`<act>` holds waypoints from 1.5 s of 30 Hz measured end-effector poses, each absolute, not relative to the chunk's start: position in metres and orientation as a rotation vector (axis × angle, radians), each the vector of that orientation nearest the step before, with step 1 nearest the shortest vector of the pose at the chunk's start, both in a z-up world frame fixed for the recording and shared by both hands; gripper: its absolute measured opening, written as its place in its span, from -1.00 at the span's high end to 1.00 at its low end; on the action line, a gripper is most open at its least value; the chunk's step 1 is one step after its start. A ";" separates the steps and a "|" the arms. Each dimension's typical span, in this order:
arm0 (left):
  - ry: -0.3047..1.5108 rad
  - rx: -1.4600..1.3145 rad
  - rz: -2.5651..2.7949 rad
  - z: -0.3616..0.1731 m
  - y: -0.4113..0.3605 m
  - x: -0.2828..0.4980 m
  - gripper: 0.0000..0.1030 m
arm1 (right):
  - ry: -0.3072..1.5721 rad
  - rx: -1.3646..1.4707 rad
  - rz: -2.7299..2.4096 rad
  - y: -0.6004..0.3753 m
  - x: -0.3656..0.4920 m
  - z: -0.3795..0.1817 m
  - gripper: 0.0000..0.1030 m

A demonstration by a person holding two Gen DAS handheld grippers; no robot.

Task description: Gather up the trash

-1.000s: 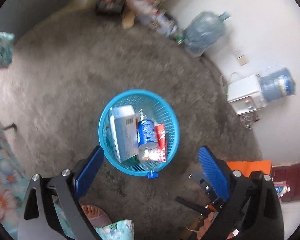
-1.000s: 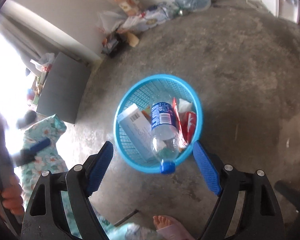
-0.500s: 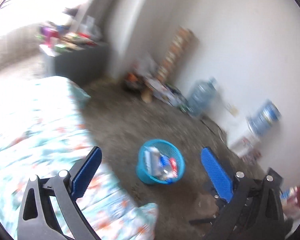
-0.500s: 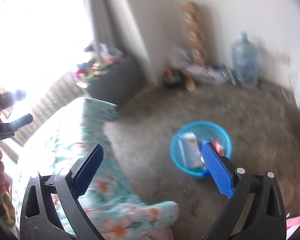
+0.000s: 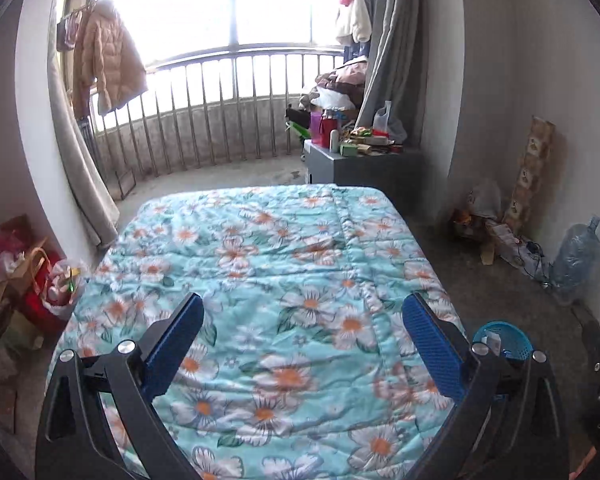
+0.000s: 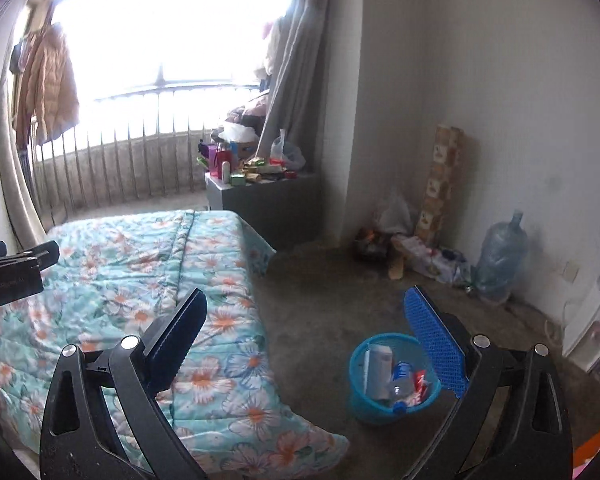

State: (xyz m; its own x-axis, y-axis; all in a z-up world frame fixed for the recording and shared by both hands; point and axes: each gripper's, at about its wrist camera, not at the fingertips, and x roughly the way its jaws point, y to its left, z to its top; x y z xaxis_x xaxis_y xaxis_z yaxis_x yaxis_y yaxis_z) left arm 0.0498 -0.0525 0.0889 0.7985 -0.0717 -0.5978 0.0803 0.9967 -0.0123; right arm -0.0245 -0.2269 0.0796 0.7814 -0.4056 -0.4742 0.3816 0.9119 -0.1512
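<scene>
Two hand-held grippers, black frames with blue pads

The left gripper (image 5: pixel 302 320) and right gripper (image 6: pixel 306 316) each have black triangular arms with cut-out slots, silver round screws at the joints, and ribbed blue pads (image 6: pixel 434 340); a black clamp-like part at the right view's left edge may be the other gripper.

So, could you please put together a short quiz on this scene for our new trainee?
1. True or false: the right gripper holds a bottle.
2. Where does the blue basket stand: A on the bed, B on the floor, C on the cabinet?
3. Fill in: the left gripper hangs over the ____.

Key: 1 false, both grippers are open and empty. 2 B, beside the bed. 3 bed.
</scene>
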 end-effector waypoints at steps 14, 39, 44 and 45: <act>0.932 0.060 -0.043 0.006 -0.056 0.010 -0.89 | 0.865 -0.106 -0.504 -0.204 -0.044 0.025 -0.85; 0.960 0.064 0.013 -0.003 -0.055 0.023 -0.89 | 0.972 -0.013 -0.538 -0.234 -0.044 0.002 -0.85; 0.958 0.075 0.005 -0.003 -0.060 0.021 -0.89 | 0.971 0.000 -0.542 -0.237 -0.046 0.002 -0.85; 0.959 0.076 0.003 -0.002 -0.060 0.021 -0.89 | 0.971 0.001 -0.544 -0.237 -0.047 0.002 -0.85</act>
State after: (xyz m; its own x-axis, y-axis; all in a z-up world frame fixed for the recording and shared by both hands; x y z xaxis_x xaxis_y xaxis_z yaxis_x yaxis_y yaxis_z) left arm 0.0214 -0.0597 -0.0025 0.5749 0.0364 -0.8174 0.0313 0.9973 0.0664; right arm -0.0468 -0.2371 0.0020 0.4424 -0.4379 -0.7826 0.4387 0.8668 -0.2370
